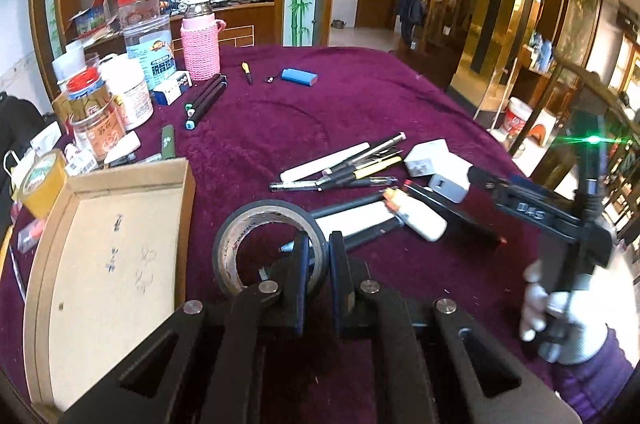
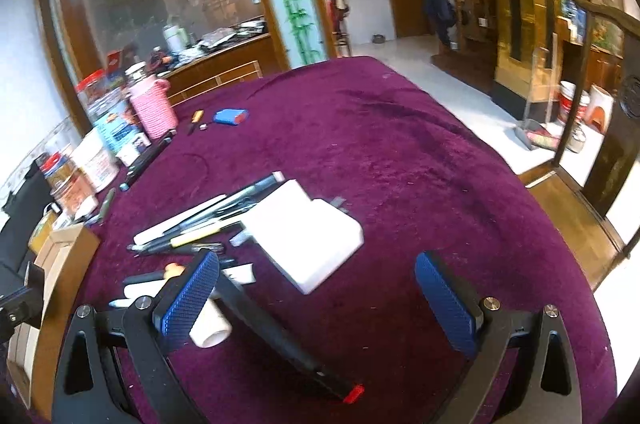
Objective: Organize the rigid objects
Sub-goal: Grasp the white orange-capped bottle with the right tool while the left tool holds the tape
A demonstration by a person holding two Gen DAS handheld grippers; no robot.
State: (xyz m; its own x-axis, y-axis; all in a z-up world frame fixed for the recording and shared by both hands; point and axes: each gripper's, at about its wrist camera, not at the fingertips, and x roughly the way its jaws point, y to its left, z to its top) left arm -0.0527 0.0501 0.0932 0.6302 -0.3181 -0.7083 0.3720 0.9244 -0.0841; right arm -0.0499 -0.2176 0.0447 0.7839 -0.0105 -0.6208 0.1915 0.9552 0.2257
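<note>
My left gripper [image 1: 320, 260] is shut on the rim of a black tape roll [image 1: 256, 224]. The roll hangs tilted above the purple cloth, just right of an open cardboard box [image 1: 112, 256]. My right gripper [image 2: 320, 300] stands open over the cloth, its blue pads [image 2: 192, 300] wide apart with nothing gripped. Between and under its fingers lie a long black tool with a red tip [image 2: 280, 336] and a white tube [image 2: 210, 330]. Just ahead sits a white charger block [image 2: 304, 232]. A pile of pens [image 1: 352, 164] lies mid-table.
Jars, a pink-sleeved flask [image 1: 200, 44] and small boxes crowd the table's left side. A blue case [image 1: 299, 75] and dark markers [image 1: 204, 100] lie further back. A gloved hand [image 1: 548, 308] holds the right tool. The table edge drops to the floor on the right.
</note>
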